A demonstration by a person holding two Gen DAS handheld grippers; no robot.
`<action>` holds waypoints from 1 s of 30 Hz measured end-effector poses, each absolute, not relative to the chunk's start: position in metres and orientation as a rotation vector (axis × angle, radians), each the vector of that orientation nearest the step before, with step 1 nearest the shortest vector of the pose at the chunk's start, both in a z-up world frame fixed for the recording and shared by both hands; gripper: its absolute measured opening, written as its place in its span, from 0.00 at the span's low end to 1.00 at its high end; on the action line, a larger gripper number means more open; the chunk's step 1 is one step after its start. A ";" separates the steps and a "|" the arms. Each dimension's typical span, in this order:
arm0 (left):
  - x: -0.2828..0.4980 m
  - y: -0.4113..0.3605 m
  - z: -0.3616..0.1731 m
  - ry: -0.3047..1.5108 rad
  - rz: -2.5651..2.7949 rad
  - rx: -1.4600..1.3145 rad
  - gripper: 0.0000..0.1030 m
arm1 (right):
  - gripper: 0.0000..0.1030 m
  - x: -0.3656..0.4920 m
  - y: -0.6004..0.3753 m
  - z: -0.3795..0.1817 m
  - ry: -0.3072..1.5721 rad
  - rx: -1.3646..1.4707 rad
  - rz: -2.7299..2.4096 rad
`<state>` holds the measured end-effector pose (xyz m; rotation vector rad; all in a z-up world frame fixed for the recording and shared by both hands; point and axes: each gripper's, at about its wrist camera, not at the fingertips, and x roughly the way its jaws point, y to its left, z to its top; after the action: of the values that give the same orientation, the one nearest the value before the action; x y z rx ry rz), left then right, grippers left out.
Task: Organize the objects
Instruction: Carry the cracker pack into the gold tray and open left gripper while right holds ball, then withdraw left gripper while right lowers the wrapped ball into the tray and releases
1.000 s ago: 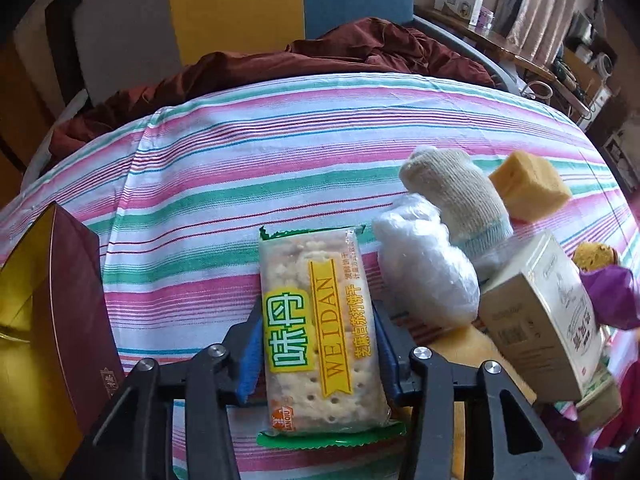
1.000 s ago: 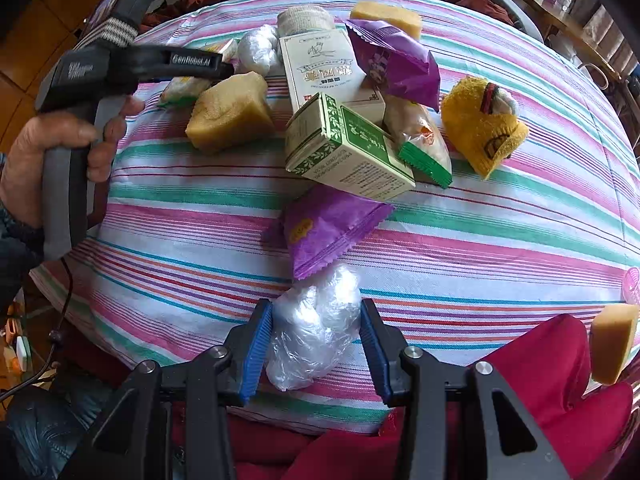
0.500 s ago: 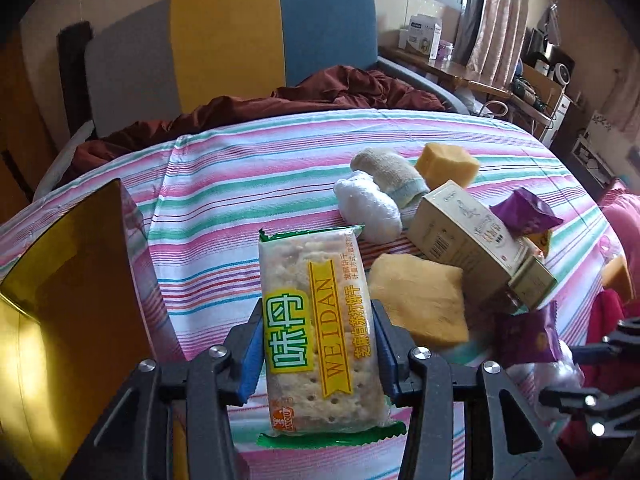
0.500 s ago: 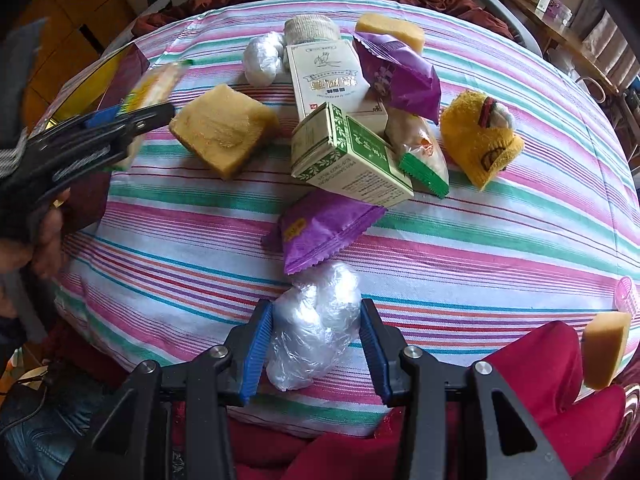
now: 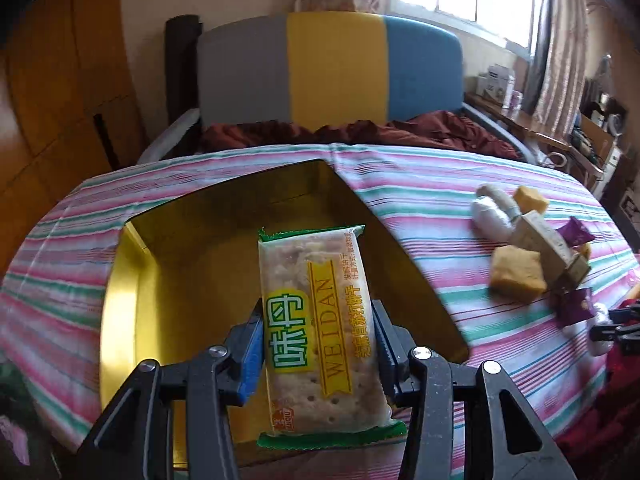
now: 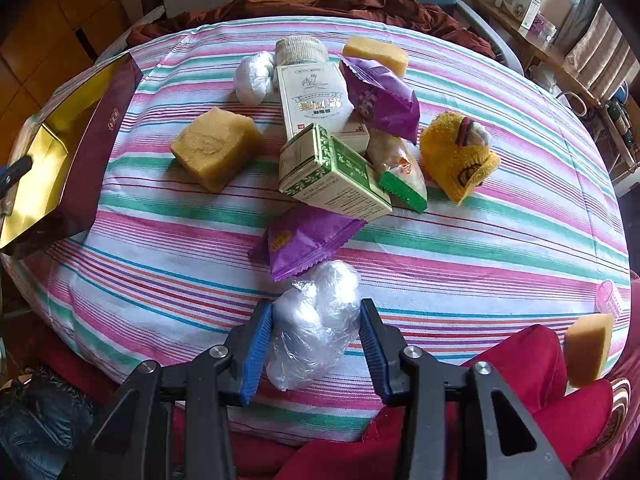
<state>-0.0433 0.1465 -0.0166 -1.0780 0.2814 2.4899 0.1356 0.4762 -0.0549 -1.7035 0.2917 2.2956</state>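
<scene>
My left gripper [image 5: 318,344] is shut on a WEIDAN cracker packet [image 5: 316,328] and holds it over the open gold-lined box [image 5: 168,264] at the table's left. The box also shows at the far left of the right wrist view [image 6: 80,152], maroon outside. My right gripper [image 6: 316,352] is shut on a clear plastic-wrapped bundle [image 6: 316,320] near the table's front edge. Beyond it lie a purple snack bag [image 6: 304,240], a green-and-white box [image 6: 332,172], a white box [image 6: 312,100] and a yellow sponge block [image 6: 216,148].
A striped cloth [image 6: 500,232] covers the round table. More items lie at the back: a second plastic bundle [image 6: 254,76], a rolled sock [image 6: 300,50], a purple bag [image 6: 380,98], a yellow plush [image 6: 456,160]. A grey, yellow and blue chair [image 5: 332,68] stands behind.
My left gripper has swung left with the cracker packet, from over the cloth to above the open gold box. My right gripper has stayed put with the plastic bundle.
</scene>
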 end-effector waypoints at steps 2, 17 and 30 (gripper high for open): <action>-0.048 0.120 -0.029 0.288 2.540 -1.129 0.47 | 0.42 0.141 0.467 -0.051 0.286 -1.696 2.294; -0.057 0.054 -0.080 0.274 2.696 -1.278 0.48 | 0.42 0.129 0.466 -0.054 0.245 -1.669 2.262; -0.049 0.050 -0.071 0.271 2.727 -1.208 0.57 | 0.41 0.126 0.467 -0.055 0.217 -1.680 2.240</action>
<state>-0.0489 0.0504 -0.0712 -1.2078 0.2707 2.7268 0.1258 0.4666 -0.0551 -1.6797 0.2165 2.2398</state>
